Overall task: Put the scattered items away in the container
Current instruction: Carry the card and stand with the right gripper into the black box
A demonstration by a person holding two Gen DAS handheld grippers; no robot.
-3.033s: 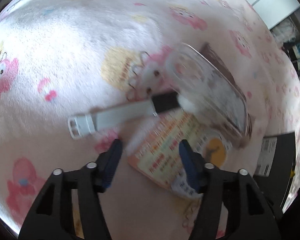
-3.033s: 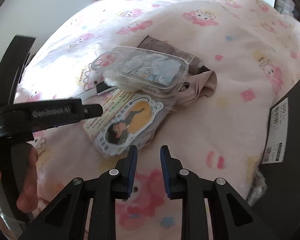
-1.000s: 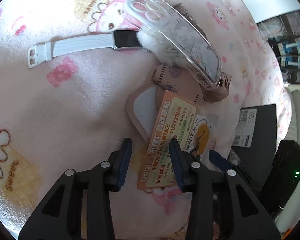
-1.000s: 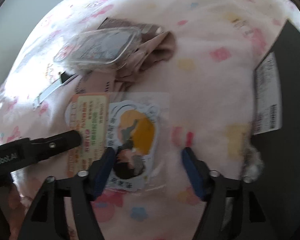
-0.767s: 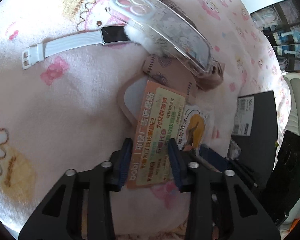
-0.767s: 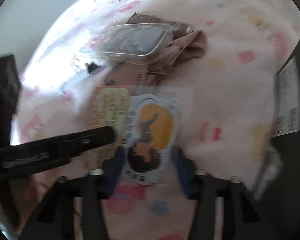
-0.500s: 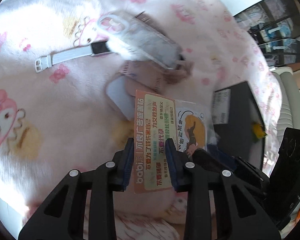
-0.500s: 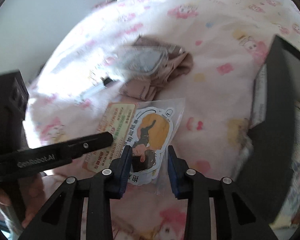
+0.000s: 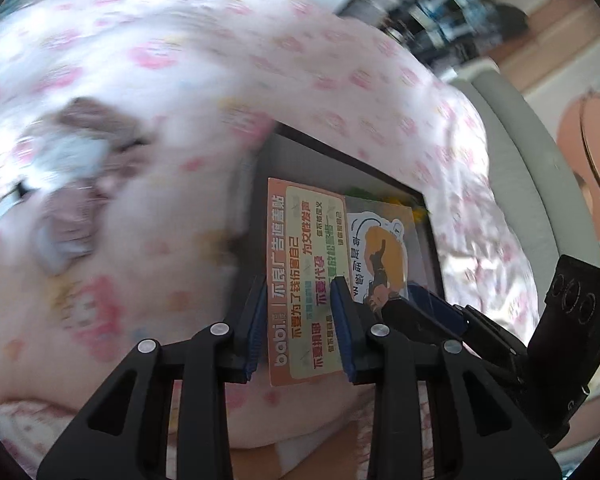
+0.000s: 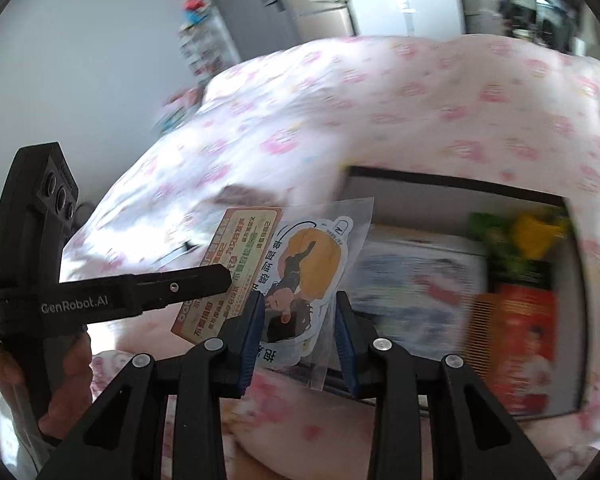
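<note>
left gripper (image 9: 300, 320) clamped on orange card (image 9: 306, 276); right gripper (image 10: 298, 328) clamped on sticker packet (image 10: 306, 268) | both lifted off blanket (image 9: 180, 80), now over black box (image 10: 452, 184)

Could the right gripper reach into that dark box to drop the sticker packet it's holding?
Probably yes. The right gripper holds the clear cartoon sticker packet at the open dark box's near rim; nothing covers the opening, though the left gripper grips the attached orange card.
</note>
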